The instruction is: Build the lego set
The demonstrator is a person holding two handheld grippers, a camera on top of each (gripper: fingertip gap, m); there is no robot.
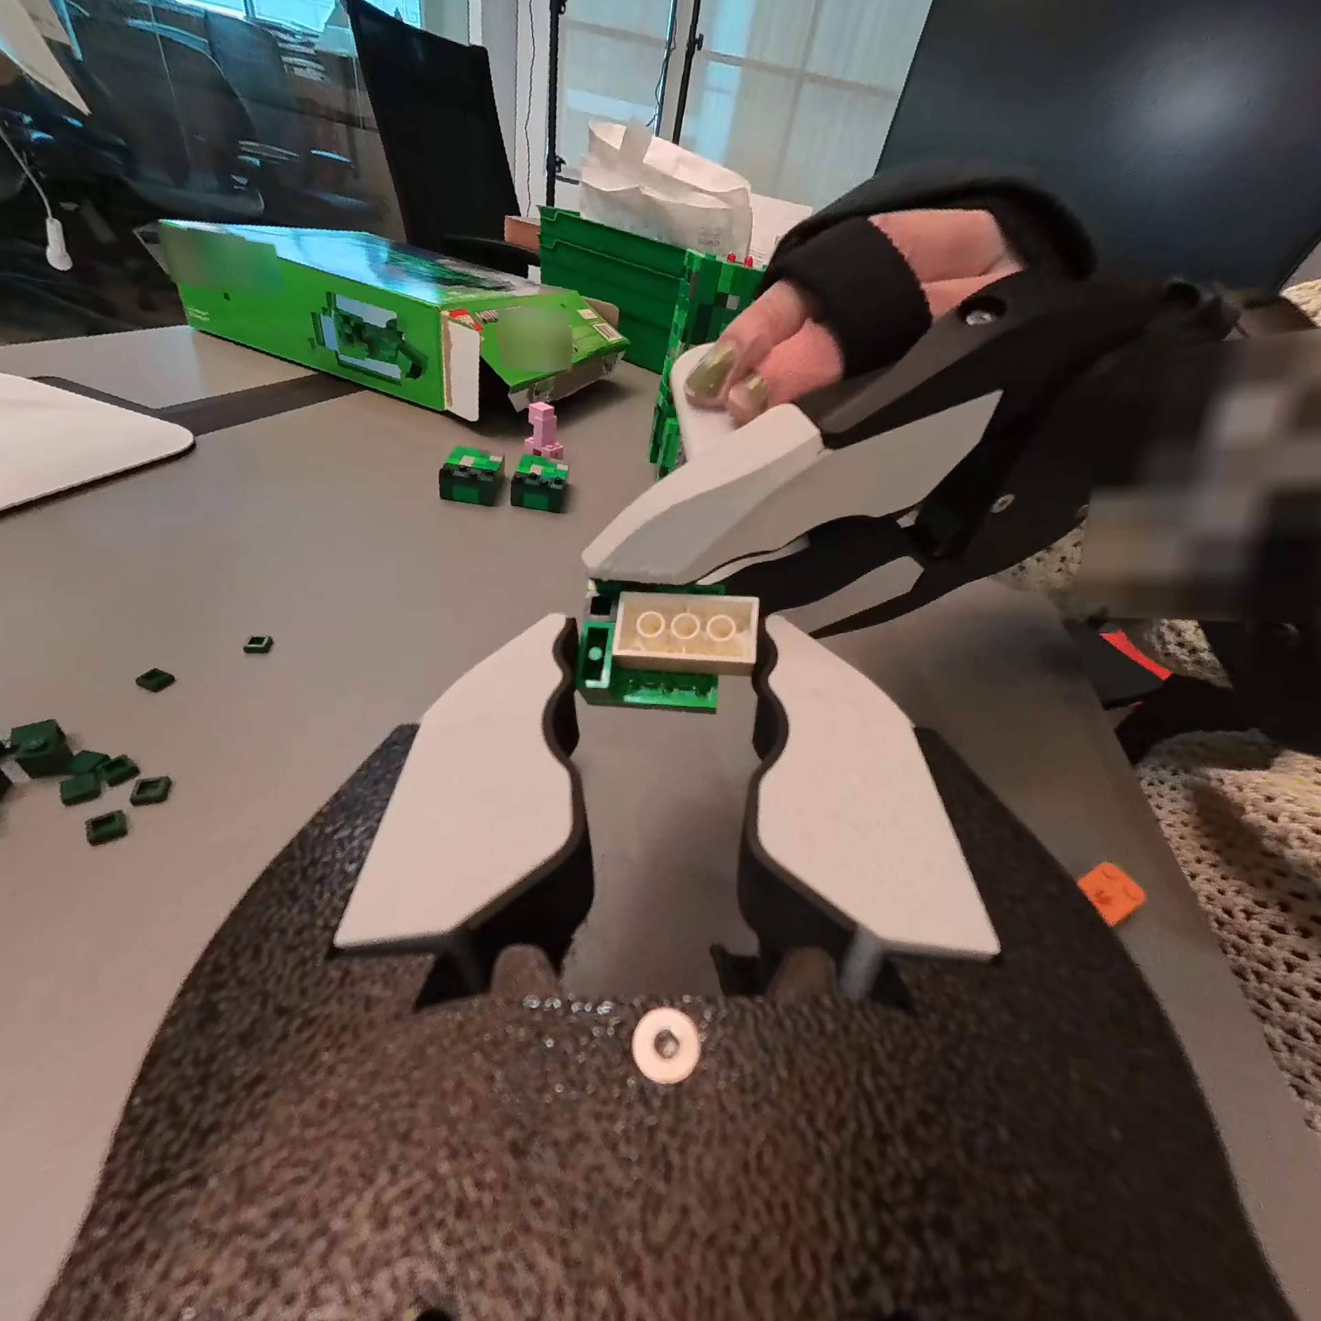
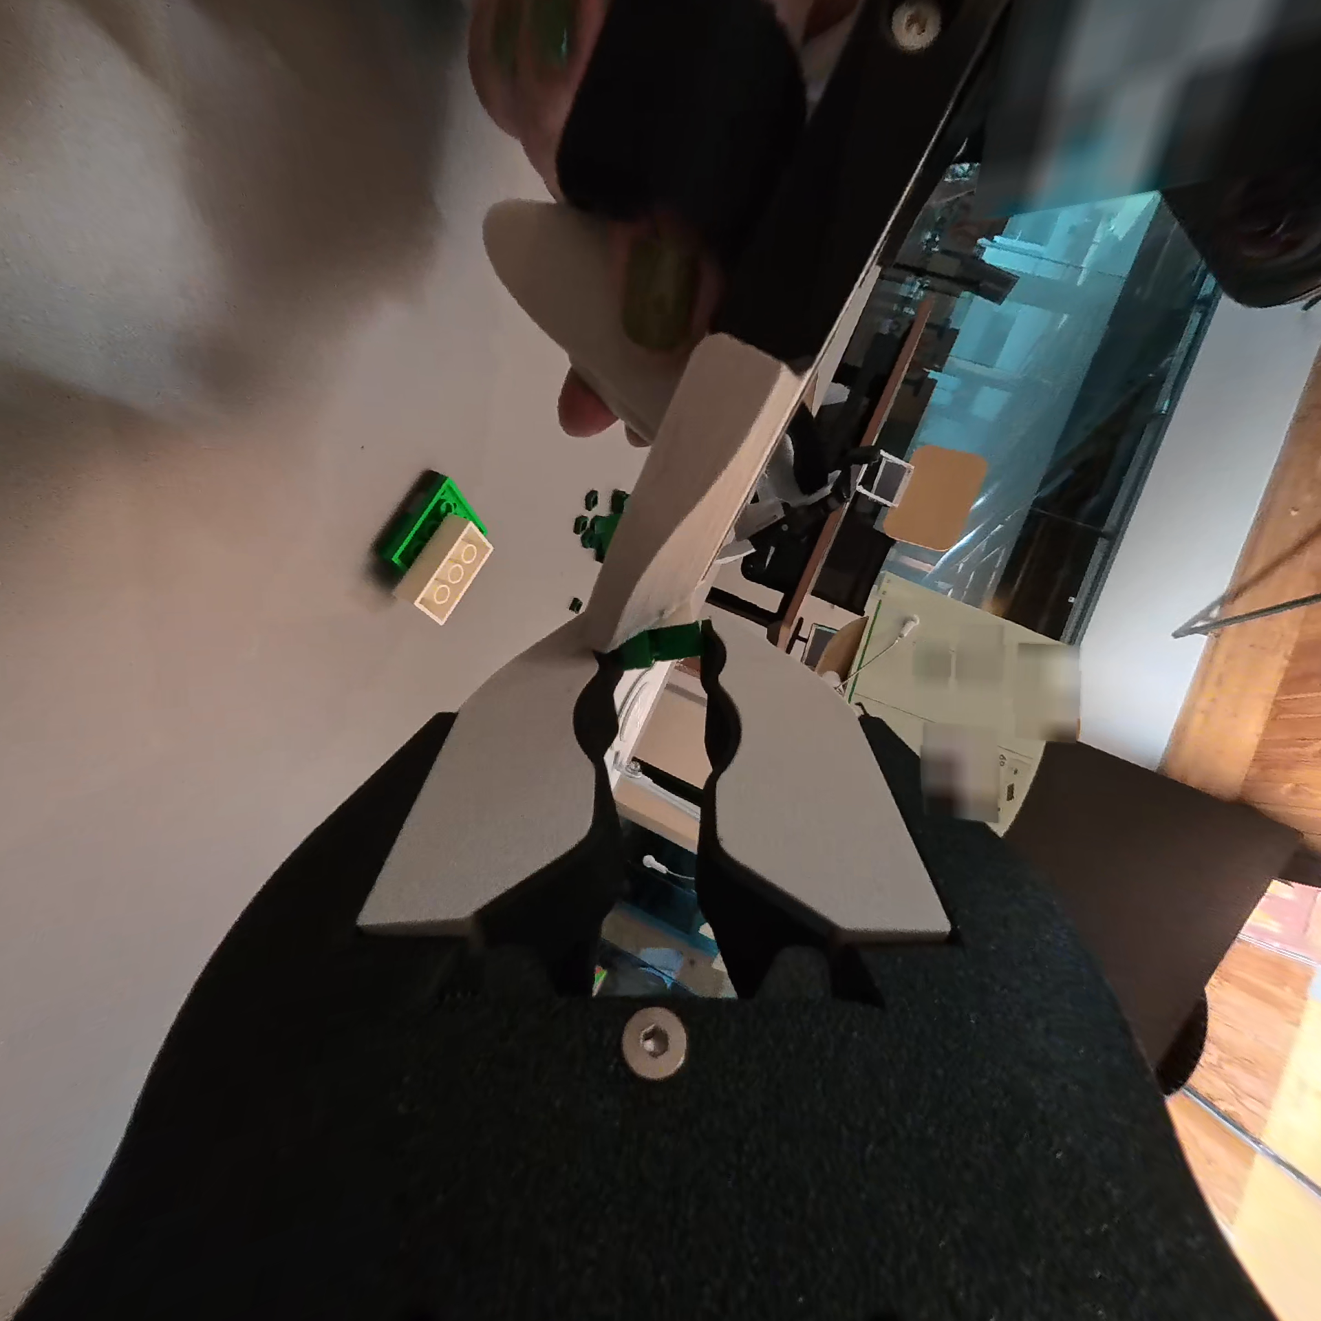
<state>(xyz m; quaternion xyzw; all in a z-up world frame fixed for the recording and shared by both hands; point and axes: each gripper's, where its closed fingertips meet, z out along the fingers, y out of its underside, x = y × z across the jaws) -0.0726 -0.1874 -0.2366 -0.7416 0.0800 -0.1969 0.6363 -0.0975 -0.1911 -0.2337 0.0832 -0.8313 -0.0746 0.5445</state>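
Left gripper (image 1: 665,643) spread, right gripper (image 2: 654,643) clamped

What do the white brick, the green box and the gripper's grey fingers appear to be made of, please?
White brick: glossy moulded plastic, with crisp tubes on its underside and light glinting on its edges. Green box: printed cardboard, with torn flaps showing a pale raw edge. Grey fingers of the left gripper: matte hard plastic, possibly printed; no shine.

grey table (image 1: 286,572): green box (image 1: 372,314), loose dark green pieces (image 1: 93,779), two green blocks (image 1: 504,482).
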